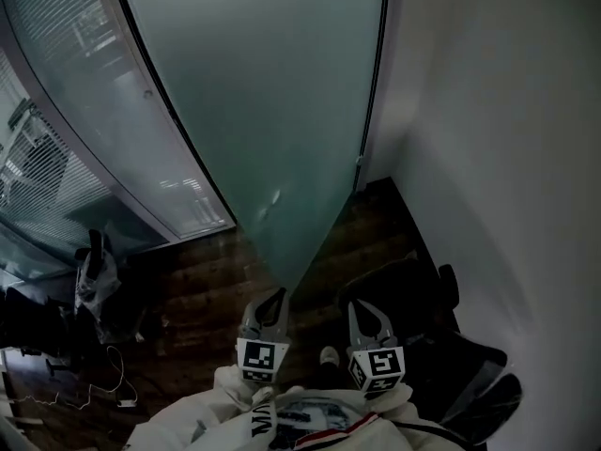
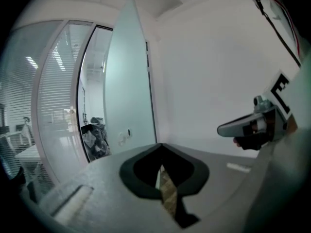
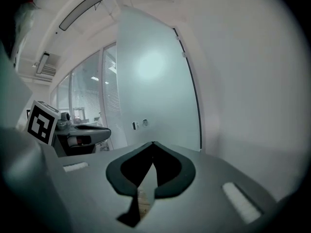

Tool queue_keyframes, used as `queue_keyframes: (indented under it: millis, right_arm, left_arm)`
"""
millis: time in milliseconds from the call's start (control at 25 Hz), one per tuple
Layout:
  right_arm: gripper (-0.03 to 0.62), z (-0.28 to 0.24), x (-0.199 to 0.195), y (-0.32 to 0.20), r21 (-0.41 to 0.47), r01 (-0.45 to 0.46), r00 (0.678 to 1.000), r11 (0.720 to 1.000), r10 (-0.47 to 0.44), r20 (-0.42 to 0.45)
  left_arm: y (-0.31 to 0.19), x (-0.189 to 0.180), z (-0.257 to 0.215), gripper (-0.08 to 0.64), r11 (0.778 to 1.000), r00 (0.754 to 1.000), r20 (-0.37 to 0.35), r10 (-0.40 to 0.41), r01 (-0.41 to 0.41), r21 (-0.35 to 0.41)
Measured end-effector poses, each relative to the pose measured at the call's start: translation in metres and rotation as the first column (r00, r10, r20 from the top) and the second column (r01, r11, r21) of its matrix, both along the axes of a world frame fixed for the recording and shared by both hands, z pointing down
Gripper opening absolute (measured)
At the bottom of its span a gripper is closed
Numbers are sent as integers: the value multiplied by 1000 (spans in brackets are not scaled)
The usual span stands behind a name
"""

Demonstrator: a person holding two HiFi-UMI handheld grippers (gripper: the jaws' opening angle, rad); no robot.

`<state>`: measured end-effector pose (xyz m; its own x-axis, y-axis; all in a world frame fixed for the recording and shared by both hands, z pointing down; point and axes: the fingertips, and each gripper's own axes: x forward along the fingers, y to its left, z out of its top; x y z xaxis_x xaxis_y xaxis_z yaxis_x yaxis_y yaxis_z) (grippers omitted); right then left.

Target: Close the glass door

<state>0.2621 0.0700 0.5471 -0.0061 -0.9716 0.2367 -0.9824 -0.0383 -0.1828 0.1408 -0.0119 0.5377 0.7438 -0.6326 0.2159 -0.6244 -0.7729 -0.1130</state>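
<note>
The frosted glass door [image 1: 272, 111] stands open, its free edge pointing toward me and its hinge side by the white wall. A small round lock fitting [image 1: 273, 198] sits low on the pane. The door [image 2: 127, 91] also fills the middle of the left gripper view, and the door [image 3: 155, 86] shows ahead in the right gripper view. My left gripper [image 1: 278, 293] hangs just short of the door's bottom corner, jaws shut and holding nothing. My right gripper [image 1: 361, 308] is beside it to the right, also shut and empty. Neither touches the glass.
A white wall [image 1: 507, 111] runs along the right. A glass partition with blinds [image 1: 84, 130] curves along the left. A black office chair [image 1: 418, 294] stands at the lower right. A bag [image 1: 94, 271] and cables [image 1: 113, 383] lie on the dark wooden floor.
</note>
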Motion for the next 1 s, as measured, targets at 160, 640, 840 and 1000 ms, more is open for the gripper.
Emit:
queue_keyframes:
  millis: [160,640,840,1000]
  right_arm:
    - [5,0,9,-32,3,86,996,996,-86,12]
    - [6,1,-30,-112,18,343,939,939,-343,19]
    - [5,5,-48,-135,5,387,922,922,-387,18]
    - [6,12,-49,-159,-15,371,929,929,-371,11]
  left_arm:
    - [-16,3,-2,2,997,997,3,-80,80,3]
    - [-53,-62,-5,2,927,927,-20,-375,375,-4]
    - [-71,-83,7,2,907,907,1,-420,420,-23]
    - [-97,-85,15,2,915,915,-8,-403,402,-31]
